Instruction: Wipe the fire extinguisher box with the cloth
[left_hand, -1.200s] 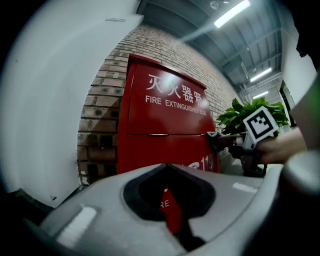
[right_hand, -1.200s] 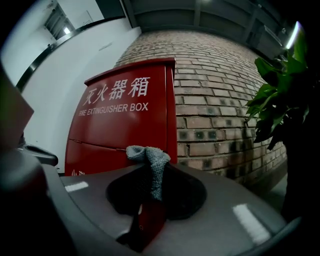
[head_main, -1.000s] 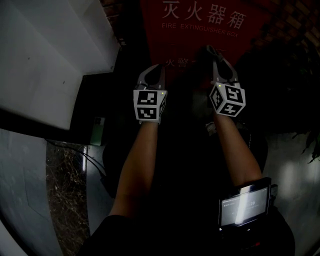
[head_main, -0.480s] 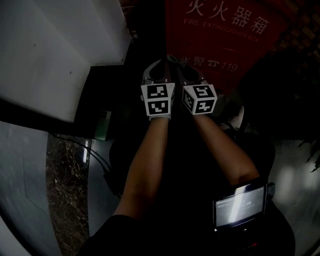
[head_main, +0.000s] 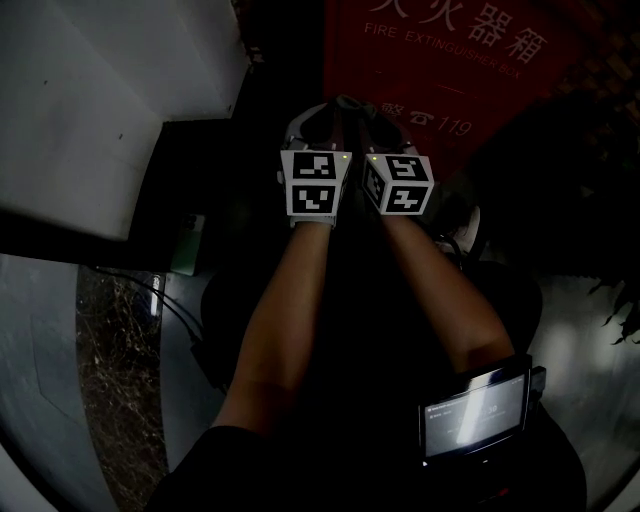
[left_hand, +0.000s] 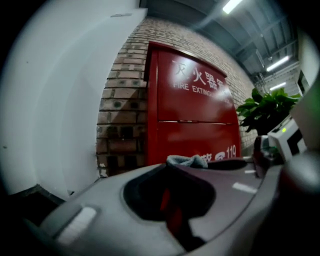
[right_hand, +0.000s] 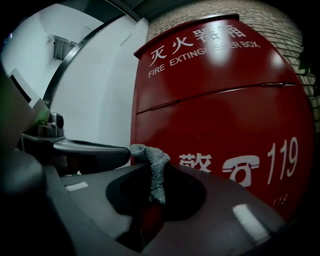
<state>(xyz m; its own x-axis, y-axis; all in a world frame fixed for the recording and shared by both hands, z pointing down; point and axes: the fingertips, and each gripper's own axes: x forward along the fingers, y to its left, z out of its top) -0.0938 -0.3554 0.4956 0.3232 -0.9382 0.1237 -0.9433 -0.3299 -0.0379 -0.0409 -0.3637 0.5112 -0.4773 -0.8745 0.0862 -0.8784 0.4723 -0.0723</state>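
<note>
Before the red fire extinguisher box (right_hand: 220, 100), I had right gripper (right_hand: 150, 190) and left gripper (left_hand: 172, 169) both clamped on the grey cloth (right_hand: 156, 162), wiping seemingly unstarted.

Person: forearms bare, dark clothing at the torso, detail lost in shadow. A small lit screen (head_main: 475, 415) in a dark frame sits at the right side; how it's attached can't be told.

Left gripper (left_hand: 186, 162) & right gripper (right_hand: 150, 152) are the same build. Jaw shells are smooth matt grey plastic, rounded, narrowing toward the tips, w/ a dark scooped recess in the middle & a red inner part deep inside. Each shell has a pale rectangular patch (right_hand: 245, 222) on top.

Left cube (head_main: 315, 182) & right cube (head_main: 398, 183) are white w/ blk square markers on each visible face. Each has a tiny greenish-yellow LED lit at a top corner.
</note>
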